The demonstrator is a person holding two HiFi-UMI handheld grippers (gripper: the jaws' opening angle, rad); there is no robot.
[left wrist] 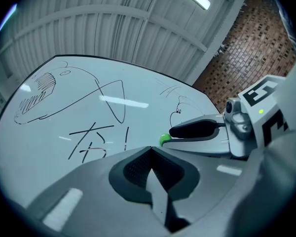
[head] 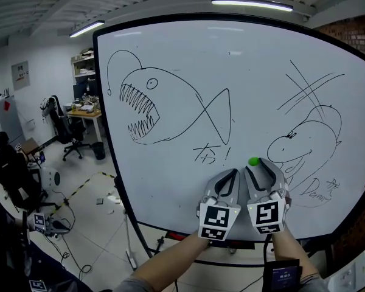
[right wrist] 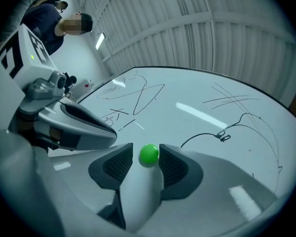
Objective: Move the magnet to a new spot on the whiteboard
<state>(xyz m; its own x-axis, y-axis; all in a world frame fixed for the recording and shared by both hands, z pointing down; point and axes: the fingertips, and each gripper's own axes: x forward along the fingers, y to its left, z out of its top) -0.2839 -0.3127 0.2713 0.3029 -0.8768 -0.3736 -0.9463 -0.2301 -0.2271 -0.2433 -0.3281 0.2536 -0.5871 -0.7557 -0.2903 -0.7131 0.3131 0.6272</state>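
A: Where is the green magnet (right wrist: 149,154)?
B: Low on the whiteboard (head: 231,72), between the scribble (head: 208,154) and the creature sketch (head: 304,145), within the right tool's (right wrist: 145,151) parted jaws, ungripped.
A: And the left tool (left wrist: 150,149)?
B: Its 2 jaws are together, empty, just beside the right tool.

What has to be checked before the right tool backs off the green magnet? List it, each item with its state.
1. Magnet seated on the whiteboard: cannot tell; it looks pressed to it.
2. Right tool jaws apart: ok, magnet between them.
3. Pads free of the magnet: cannot tell; a gap shows on one side only.
4. Left tool shut and empty: ok.
5. Left tool away from the magnet: ok, it sits beside the right tool.
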